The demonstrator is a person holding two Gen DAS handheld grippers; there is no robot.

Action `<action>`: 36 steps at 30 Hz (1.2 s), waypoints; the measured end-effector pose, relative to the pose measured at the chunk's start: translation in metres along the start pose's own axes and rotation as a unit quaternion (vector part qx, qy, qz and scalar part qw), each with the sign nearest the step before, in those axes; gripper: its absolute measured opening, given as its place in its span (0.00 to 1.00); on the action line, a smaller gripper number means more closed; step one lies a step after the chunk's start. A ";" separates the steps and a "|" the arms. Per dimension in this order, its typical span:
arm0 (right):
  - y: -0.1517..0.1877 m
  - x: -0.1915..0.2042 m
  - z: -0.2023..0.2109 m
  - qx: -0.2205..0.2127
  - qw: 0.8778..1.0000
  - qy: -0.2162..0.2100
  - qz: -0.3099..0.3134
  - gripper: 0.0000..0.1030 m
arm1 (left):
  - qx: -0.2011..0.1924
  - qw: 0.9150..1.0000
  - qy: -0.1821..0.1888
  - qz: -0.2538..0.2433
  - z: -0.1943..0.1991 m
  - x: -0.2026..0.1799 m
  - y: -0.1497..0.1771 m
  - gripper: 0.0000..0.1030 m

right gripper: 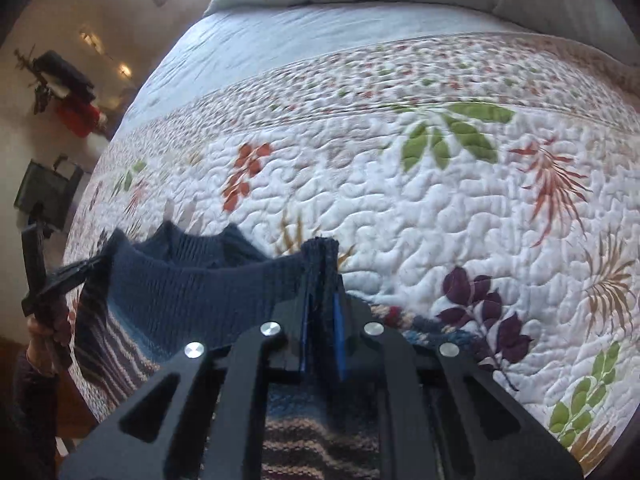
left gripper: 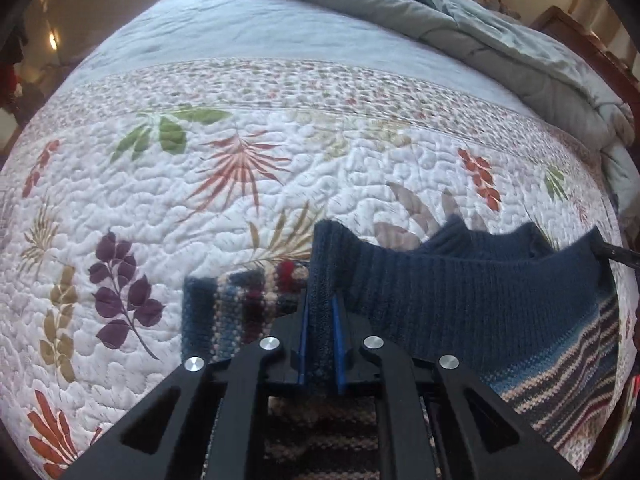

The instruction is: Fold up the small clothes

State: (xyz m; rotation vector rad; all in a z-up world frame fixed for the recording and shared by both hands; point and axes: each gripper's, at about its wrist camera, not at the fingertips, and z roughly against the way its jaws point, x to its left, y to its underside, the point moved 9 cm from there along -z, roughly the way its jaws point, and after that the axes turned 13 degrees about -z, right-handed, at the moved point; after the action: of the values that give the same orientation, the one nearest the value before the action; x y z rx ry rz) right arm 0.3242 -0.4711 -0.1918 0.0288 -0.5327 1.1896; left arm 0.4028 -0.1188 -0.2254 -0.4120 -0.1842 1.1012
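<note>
A knitted sweater with a navy ribbed band and a striped body lies near the front edge of the bed. My left gripper is shut on one end of the band, with navy knit pinched between its blue pads. The band stretches right to my right gripper, only partly in view. A striped sleeve lies on the quilt just to the left. In the right wrist view my right gripper is shut on the other end of the sweater. My left gripper shows at the left, held by a hand.
A white floral quilt covers the bed. A grey-blue duvet is bunched at the far end. A wooden bed frame runs along the right. Beyond the bed's left edge stand a dark object and a red one.
</note>
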 end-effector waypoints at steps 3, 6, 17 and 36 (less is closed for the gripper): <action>0.007 -0.021 -0.024 0.030 0.999 0.031 -0.028 0.09 | 0.023 1.000 -0.008 0.000 -0.019 0.001 0.008 0.10; 0.013 -0.024 -0.034 0.029 0.998 0.046 -0.024 0.10 | 0.024 0.999 -0.035 -0.030 -0.017 -0.006 0.006 0.11; 0.091 -0.028 0.066 -0.003 1.000 0.024 -0.015 0.40 | 0.025 0.999 -0.027 -0.033 0.092 0.022 0.092 0.58; 0.241 0.037 0.082 0.004 0.996 0.047 0.074 0.50 | 0.054 0.975 0.172 0.129 0.097 -0.041 0.192 0.56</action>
State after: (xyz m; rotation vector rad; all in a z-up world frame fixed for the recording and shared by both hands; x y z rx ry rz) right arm 0.0893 -0.3699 -0.1657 -0.0610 -0.4528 1.3310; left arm 0.1929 -0.0587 -0.2139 -0.5323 0.2405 1.2689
